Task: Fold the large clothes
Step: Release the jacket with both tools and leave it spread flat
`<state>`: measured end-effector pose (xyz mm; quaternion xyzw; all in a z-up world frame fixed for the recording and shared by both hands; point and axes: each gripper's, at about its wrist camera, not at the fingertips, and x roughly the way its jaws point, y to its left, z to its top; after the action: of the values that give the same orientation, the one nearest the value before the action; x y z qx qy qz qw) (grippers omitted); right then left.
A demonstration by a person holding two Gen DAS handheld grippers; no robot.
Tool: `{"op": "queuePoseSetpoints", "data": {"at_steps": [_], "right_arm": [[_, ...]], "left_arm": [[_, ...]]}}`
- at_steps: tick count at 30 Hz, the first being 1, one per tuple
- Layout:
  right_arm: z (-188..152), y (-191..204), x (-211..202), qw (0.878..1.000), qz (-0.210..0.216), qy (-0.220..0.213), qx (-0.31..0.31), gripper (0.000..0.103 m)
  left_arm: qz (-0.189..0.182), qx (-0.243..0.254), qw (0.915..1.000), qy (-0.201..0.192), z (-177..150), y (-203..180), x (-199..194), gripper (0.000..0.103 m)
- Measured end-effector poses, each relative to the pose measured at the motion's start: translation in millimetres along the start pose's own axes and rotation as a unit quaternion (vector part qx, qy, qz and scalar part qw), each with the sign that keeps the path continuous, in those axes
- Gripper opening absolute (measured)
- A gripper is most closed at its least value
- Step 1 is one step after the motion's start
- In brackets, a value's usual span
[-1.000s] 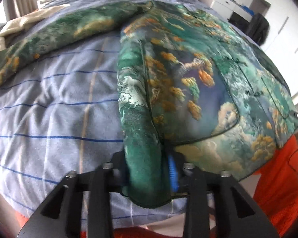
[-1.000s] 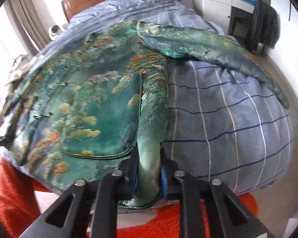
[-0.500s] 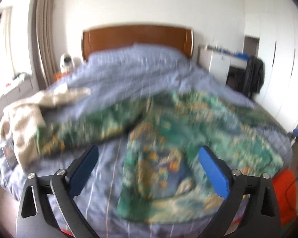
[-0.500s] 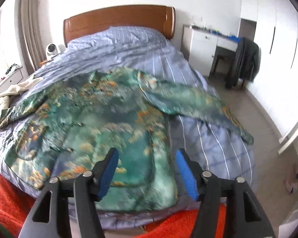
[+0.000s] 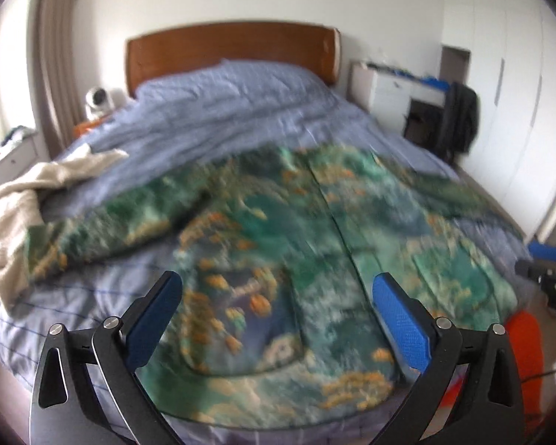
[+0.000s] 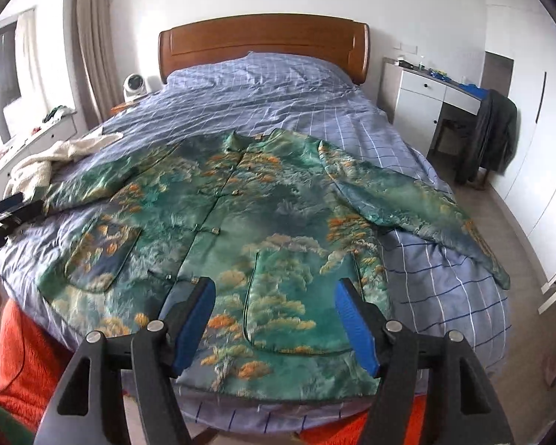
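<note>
A green jacket [image 6: 278, 222] printed with orange and white trees lies front up and spread flat on the bed, collar toward the headboard and both sleeves stretched out to the sides. In the left wrist view the jacket [image 5: 278, 230] is blurred. My left gripper [image 5: 278, 280] hovers above its lower left pocket, jaws wide open and empty. My right gripper [image 6: 275, 286] hangs over the lower right pocket, open, with nothing between its blue pads. Both grippers are clear of the cloth. The left gripper [image 6: 3, 215] also shows at the right wrist view's left edge.
The bed's blue checked duvet [image 6: 444, 289] fills the middle, with a wooden headboard [image 6: 263, 40] behind. A cream garment [image 6: 37, 163] is bunched at the left edge. A white desk [image 6: 426, 92] and a chair with a dark coat [image 6: 493, 137] stand on the right. Orange fabric [image 6: 29, 363] lies at the foot.
Both grippers were shut on the jacket's bottom hem. They have let go, opened, and risen back from the bed. The jacket now lies flat.
</note>
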<state>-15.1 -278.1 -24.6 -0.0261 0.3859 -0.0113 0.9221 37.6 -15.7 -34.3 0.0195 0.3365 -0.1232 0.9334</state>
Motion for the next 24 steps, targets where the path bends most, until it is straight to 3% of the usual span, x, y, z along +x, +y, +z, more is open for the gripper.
{"op": "queuePoseSetpoints", "data": {"at_steps": [4,6,10,15,24], "right_arm": [[-5,4,-3,0.999,-0.032,-0.003,-0.023,0.068],[-5,2,1,0.999,-0.041,-0.003,-0.021,0.068],[-3,3,10,0.999,-0.035,0.003,-0.006,0.068],[-2,15,13,0.999,-0.032,-0.001,-0.031,0.068],[-3,15,15,0.999,-0.038,0.004,-0.025,0.068]], "left_arm": [[0.013,0.011,0.9998,-0.008,-1,-5,-7,0.102],[0.017,-0.007,0.9997,-0.015,3,0,-11,0.102],[0.018,-0.054,0.9981,-0.025,7,13,-14,0.102],[0.023,-0.076,0.9967,-0.016,3,24,-9,0.102],[0.019,-0.035,0.9990,-0.021,0,7,-9,0.102]]}}
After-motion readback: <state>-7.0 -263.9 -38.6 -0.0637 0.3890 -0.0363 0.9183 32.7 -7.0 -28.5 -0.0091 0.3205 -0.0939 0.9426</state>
